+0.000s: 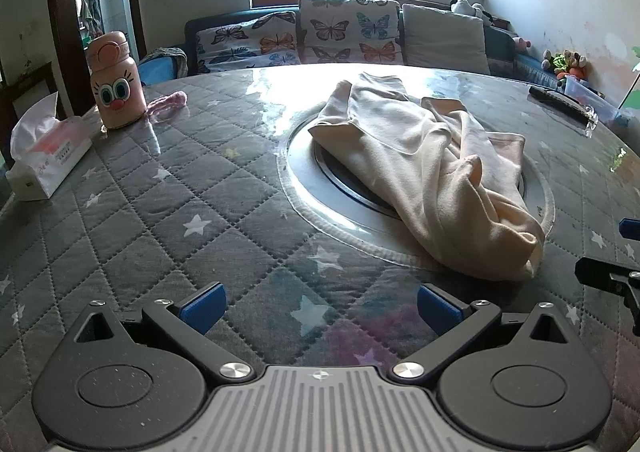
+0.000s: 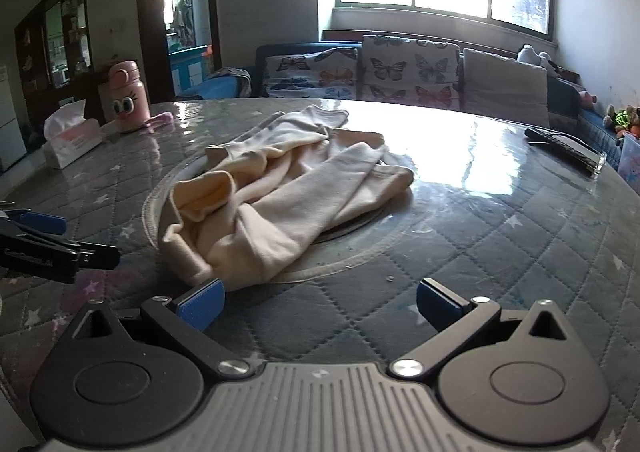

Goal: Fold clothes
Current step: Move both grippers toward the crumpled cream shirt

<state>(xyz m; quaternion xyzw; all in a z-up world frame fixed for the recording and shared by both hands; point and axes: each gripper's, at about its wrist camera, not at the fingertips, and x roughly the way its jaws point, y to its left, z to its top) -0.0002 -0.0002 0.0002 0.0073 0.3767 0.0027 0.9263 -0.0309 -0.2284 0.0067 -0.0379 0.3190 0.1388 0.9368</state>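
A cream garment point(image 1: 424, 172) lies crumpled on the round metal plate point(image 1: 304, 172) in the middle of the quilted table. It also shows in the right wrist view point(image 2: 280, 188). My left gripper point(image 1: 320, 306) is open and empty, low over the table, to the near left of the garment. My right gripper point(image 2: 320, 302) is open and empty, just in front of the garment's near end; its left blue pad point(image 2: 202, 302) is close to the cloth edge. Each gripper shows at the other view's edge.
A pink cartoon bottle point(image 1: 114, 82) and a tissue box point(image 1: 48, 156) stand at the table's far left. A black remote point(image 1: 560, 102) lies at the far right. A sofa with butterfly cushions point(image 1: 340, 36) stands behind the table under a window.
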